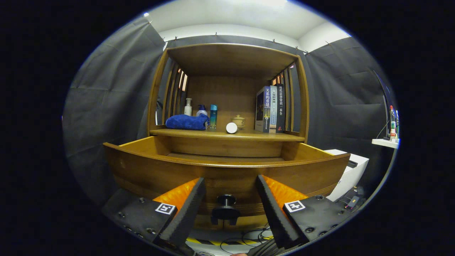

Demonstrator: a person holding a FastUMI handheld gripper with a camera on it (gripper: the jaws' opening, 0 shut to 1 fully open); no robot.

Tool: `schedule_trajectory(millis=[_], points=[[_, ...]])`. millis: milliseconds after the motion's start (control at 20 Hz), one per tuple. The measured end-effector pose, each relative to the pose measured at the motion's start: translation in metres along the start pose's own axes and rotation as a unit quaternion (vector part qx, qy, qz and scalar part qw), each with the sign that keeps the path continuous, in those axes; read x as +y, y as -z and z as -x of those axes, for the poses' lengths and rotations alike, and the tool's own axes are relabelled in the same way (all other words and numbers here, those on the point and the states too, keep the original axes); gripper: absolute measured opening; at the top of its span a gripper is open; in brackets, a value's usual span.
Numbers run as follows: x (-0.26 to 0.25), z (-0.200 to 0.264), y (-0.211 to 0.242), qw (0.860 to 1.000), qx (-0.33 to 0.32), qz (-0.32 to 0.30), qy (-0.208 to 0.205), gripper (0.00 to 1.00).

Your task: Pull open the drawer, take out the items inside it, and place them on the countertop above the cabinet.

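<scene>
We are holding our gripper (230, 199) with its fingers spread wide and gripping nothing. The black knob (226, 204) is sitting between them, untouched. The drawer (227, 167) is standing open just ahead.

wooden countertop (249, 135) carries a blue towel (186, 122), 3 bottles (201, 111), books (270, 108), white cap (231, 127).

Cloth-walled booth; wooden cabinet (227, 106)

My gripper (230, 193) fingers are spread wide, black drawer knob (225, 209) between them, not touched. Drawer (149, 167) is pulled out just ahead. On the countertop (249, 135) above: blue cloth (186, 122), white round item (231, 127), books (270, 108).
</scene>
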State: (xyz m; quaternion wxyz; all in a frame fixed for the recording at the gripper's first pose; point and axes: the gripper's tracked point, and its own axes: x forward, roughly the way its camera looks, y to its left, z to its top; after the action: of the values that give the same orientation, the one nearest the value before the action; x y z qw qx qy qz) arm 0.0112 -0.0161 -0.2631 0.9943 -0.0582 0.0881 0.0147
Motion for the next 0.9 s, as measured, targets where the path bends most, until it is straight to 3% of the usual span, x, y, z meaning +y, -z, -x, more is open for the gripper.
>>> schedule_trajectory(millis=[900], points=[[-0.001, -0.147, -0.013, 0.999, 0.043, -0.023, -0.01, 0.98]])
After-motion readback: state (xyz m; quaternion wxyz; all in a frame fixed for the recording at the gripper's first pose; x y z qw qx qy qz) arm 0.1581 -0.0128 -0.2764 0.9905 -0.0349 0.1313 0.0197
